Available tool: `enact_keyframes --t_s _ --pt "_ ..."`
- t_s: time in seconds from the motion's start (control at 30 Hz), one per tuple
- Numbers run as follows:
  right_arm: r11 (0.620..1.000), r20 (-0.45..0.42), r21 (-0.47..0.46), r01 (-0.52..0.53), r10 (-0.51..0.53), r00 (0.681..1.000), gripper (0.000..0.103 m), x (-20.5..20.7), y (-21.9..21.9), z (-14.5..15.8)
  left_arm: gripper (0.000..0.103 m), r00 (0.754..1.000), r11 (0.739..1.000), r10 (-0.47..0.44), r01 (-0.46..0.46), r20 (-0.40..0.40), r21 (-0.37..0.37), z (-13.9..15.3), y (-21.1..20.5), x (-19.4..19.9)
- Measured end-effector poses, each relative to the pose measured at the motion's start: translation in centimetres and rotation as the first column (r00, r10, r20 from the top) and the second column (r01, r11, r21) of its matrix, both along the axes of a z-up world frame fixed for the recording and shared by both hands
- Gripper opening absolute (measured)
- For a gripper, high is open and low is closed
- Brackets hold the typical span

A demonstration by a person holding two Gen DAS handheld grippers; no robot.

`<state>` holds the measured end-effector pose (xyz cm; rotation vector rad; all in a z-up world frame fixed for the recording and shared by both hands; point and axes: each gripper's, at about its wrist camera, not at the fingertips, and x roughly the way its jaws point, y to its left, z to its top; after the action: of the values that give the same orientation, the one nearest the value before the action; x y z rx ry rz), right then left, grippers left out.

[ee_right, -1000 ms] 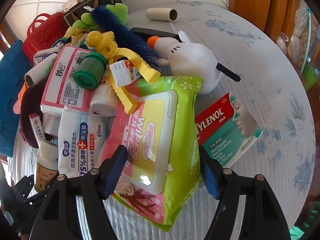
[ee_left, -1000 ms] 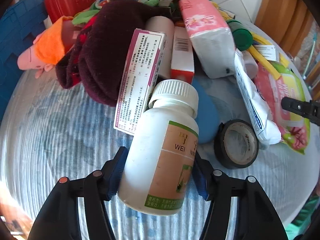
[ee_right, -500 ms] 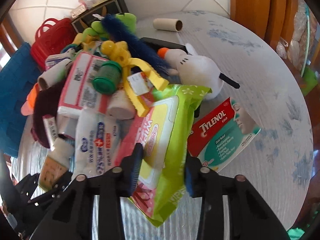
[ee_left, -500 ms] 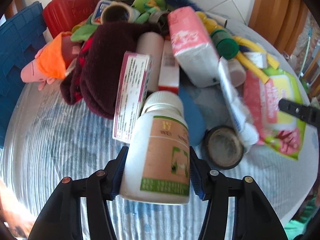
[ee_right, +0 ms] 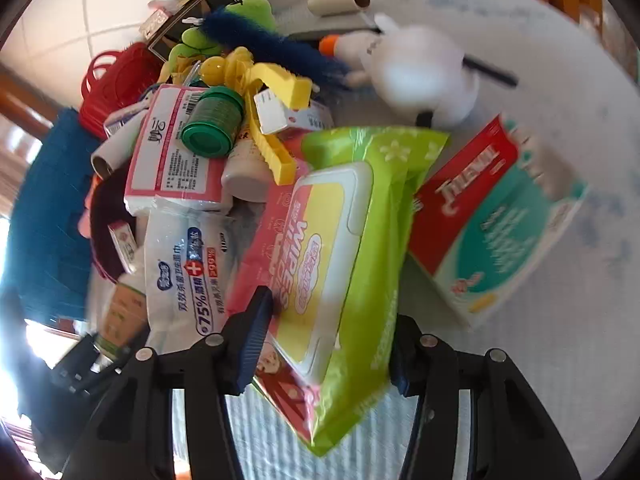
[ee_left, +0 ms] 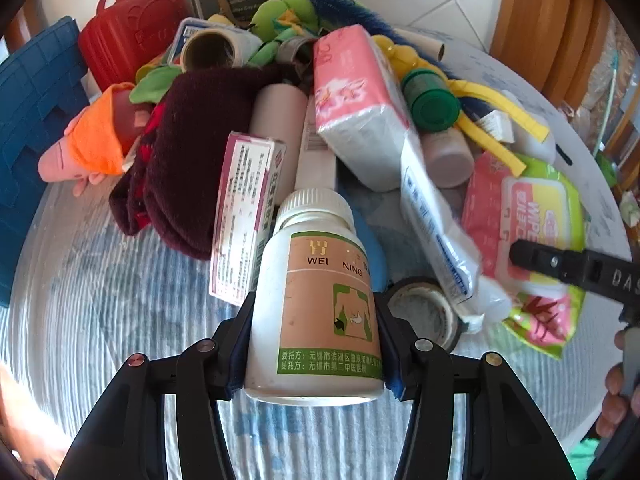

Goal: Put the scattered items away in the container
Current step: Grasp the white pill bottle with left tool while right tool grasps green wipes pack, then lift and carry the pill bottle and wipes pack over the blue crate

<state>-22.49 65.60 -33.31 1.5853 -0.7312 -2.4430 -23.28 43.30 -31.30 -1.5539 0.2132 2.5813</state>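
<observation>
The left gripper (ee_left: 314, 354) clamps a white plastic pill bottle with a tan label (ee_left: 316, 312) just in front of the heap of clutter. The right gripper (ee_right: 326, 350), jaws opening, straddles the green-and-pink soft wipes pack (ee_right: 340, 264) at that heap's right edge; loosened, the pack could slip out.

A pill bottle (ee_left: 316, 304) is seen between the fingers of the left gripper (ee_left: 314, 356), in front of a heap on the table (ee_left: 80, 320). A tape roll (ee_left: 424, 312) lies just right of it. A wipes pack (ee_right: 340, 276) lies further right, a medicine box (ee_right: 496, 216) beside it.
</observation>
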Motion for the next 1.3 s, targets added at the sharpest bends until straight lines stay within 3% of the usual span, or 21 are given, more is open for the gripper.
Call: enact_keyframes --t_s 0.2,0.37,0.43,0.53,0.93,1.1,1.23,1.3 --pt "0.959 -0.054 0.271 -0.083 0.101 0.993 0.038 1.0 -4.6 3.2 0.052 1.000 1.000 -0.001 0.001 -0.026 0.019 1.4 -0.6 0.6" --pt "0.967 -0.020 0.243 -0.078 0.085 0.996 0.038 -0.2 -4.3 2.2 0.052 0.999 1.000 0.001 0.000 -0.048 0.025 2.3 -0.6 0.8" --pt "0.956 -0.022 0.283 -0.081 0.091 0.996 0.036 -0.3 -4.6 2.6 0.052 0.998 1.000 -0.001 0.003 -0.057 0.027 2.7 -0.4 1.1" --pt "0.924 -0.062 0.373 -0.085 0.116 0.991 0.030 0.2 -6.3 4.4 0.052 0.996 0.999 0.001 0.003 -0.088 0.040 4.0 -0.3 1.3" --pt "0.897 -0.141 0.437 -0.060 0.134 0.981 0.026 1.9 -6.2 10.8 0.052 0.978 0.994 0.002 0.020 -0.209 0.107 10.4 -1.0 1.5" --pt "0.871 -0.170 0.488 -0.065 0.168 0.971 0.026 3.3 -6.7 12.9 0.052 0.974 0.993 -0.004 0.032 -0.226 0.117 11.5 -1.0 1.9" --pt "0.837 -0.118 0.539 -0.097 0.189 0.975 0.026 5.1 -6.8 11.2 0.052 0.979 0.993 -0.011 0.035 -0.202 0.115 10.6 -0.9 2.1" --pt "0.846 -0.071 0.520 -0.114 0.175 0.982 0.026 5.4 -6.2 9.4 0.052 0.982 0.993 -0.014 0.036 -0.189 0.111 10.1 -0.7 2.1"
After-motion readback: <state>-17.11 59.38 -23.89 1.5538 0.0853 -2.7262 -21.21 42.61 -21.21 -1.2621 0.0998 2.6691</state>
